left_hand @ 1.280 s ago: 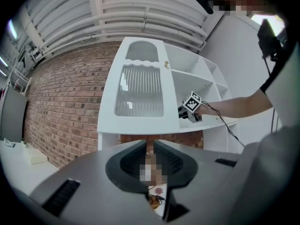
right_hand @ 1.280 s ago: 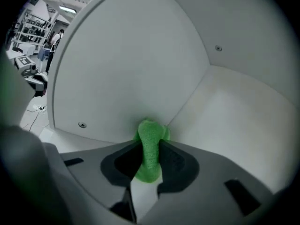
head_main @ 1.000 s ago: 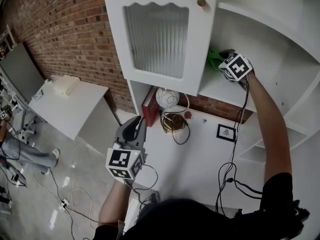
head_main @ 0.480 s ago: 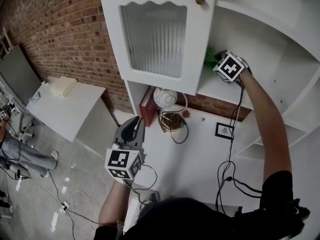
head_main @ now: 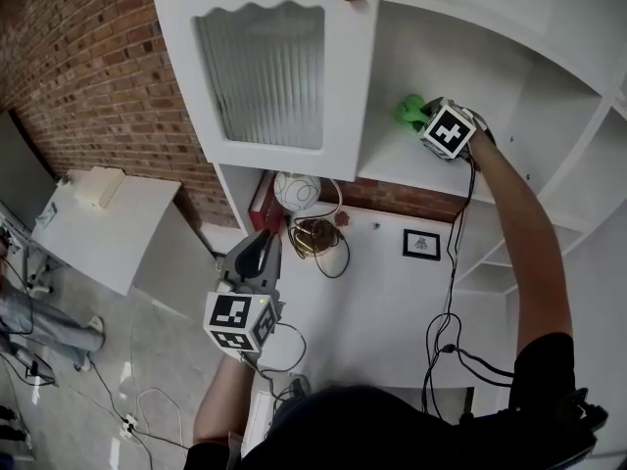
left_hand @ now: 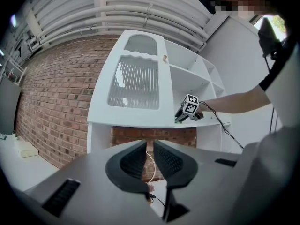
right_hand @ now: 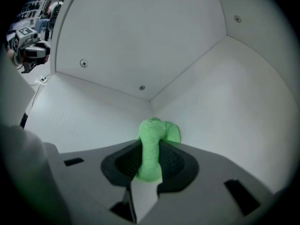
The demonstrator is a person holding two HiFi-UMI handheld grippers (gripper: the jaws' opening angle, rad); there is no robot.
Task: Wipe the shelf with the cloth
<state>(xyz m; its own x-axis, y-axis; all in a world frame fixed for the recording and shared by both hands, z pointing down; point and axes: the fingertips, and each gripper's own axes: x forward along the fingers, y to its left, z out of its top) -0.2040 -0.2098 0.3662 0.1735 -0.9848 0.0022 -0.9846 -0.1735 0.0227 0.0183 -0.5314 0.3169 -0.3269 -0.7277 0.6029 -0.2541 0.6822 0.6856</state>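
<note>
Cloth (right_hand: 150, 142) between right gripper (right_hand: 151, 154) jaws; bunched end near shelf (head_main: 411, 161) corner

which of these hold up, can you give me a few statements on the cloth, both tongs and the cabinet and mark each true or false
1. The right tongs are shut on the green cloth. True.
2. The left tongs hold a second cloth. False: nothing is between them.
3. The cloth lies near a back corner of a shelf in the white cabinet. True.
4. The wall beside the cabinet is plain white plaster. False: it is a red brick wall.
5. The left tongs rest on the same shelf. False: they are held low, away from the shelf.
</note>
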